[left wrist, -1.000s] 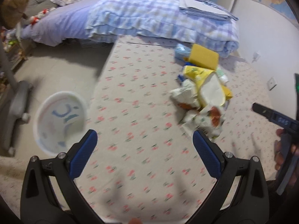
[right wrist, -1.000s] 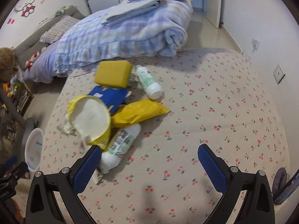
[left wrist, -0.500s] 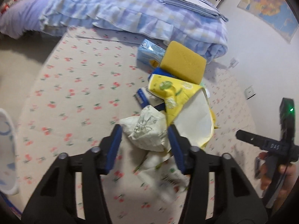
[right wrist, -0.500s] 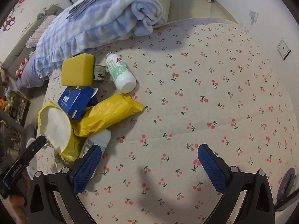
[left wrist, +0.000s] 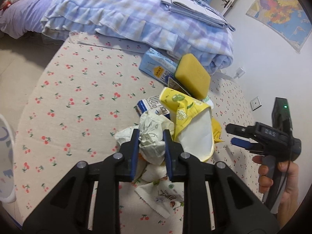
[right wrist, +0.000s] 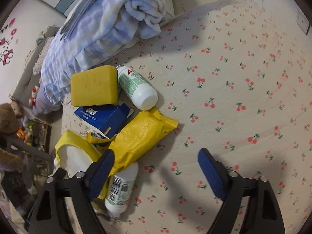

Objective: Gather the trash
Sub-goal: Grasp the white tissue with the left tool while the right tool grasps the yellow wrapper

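Trash is piled on the cherry-print bed cover (left wrist: pixel 81 97). My left gripper (left wrist: pixel 151 138) has its jaws closing, pads pressed on a crumpled white-green wrapper (left wrist: pixel 154 134). Beside it lie a yellow-white bag (left wrist: pixel 193 134), a yellow sponge (left wrist: pixel 193 78), a light blue carton (left wrist: pixel 156 66) and a torn wrapper (left wrist: pixel 163 197). My right gripper (right wrist: pixel 156 159) hangs over the pile's edge, open, jaws closing. Its left finger sits above a yellow pouch (right wrist: pixel 142 132), and a white bottle (right wrist: pixel 120 189) lies just inside that finger, untouched. Further off are a blue box (right wrist: pixel 103 115) and a second bottle (right wrist: pixel 136 87).
A folded checked blanket (left wrist: pixel 136 19) lies behind the pile. A white bin (left wrist: pixel 5 156) stands on the floor at the left edge. A person's hand (left wrist: pixel 282 177) holds the right gripper (left wrist: pixel 239 136) at the right. Open bed cover stretches right of the pile (right wrist: pixel 243 97).
My left gripper came forward to the pile and closed from wide open onto the crumpled wrapper. The right gripper sank toward the pouch and bottle, and its jaws narrowed a little.
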A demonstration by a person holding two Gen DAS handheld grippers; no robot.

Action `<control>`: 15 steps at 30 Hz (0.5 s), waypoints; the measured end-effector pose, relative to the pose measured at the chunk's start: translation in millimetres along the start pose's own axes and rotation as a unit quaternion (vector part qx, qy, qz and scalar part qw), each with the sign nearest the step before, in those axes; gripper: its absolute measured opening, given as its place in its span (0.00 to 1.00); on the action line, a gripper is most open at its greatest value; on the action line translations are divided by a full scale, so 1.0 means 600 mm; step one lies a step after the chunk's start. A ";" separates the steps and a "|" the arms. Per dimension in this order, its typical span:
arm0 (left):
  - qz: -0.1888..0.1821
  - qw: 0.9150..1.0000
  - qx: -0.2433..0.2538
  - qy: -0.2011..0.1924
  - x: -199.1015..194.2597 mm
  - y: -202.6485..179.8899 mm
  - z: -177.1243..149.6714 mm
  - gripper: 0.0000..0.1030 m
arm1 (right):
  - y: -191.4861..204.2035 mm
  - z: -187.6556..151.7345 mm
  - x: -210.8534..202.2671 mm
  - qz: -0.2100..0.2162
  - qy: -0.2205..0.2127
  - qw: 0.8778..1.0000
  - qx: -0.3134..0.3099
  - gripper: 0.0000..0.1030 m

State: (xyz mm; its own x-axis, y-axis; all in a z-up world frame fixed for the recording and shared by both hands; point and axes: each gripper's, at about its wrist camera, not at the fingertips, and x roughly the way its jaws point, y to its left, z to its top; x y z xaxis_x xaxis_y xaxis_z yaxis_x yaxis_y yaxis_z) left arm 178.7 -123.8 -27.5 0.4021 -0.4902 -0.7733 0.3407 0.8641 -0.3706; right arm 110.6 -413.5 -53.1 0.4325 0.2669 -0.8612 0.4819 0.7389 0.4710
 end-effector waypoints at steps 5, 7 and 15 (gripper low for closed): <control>0.018 1.000 0.010 -0.005 -0.020 0.003 -0.008 0.24 | 0.013 0.001 0.029 0.018 0.015 1.000 0.015 0.69; 0.024 1.000 0.015 -0.007 -0.027 0.006 -0.012 0.24 | 0.015 0.000 0.038 0.026 0.022 0.999 0.022 0.58; 0.033 0.999 0.006 -0.014 -0.054 0.020 -0.027 0.24 | 0.025 -0.004 0.030 0.050 0.009 0.998 0.033 0.18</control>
State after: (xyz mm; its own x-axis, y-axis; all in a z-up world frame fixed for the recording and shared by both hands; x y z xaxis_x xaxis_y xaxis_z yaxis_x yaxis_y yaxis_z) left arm 156.1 -95.9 -15.2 0.4465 -0.4360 -0.7814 0.3223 0.8930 -0.3141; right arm 123.8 -396.1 -62.1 0.4676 0.3497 -0.8119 0.4859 0.6656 0.5665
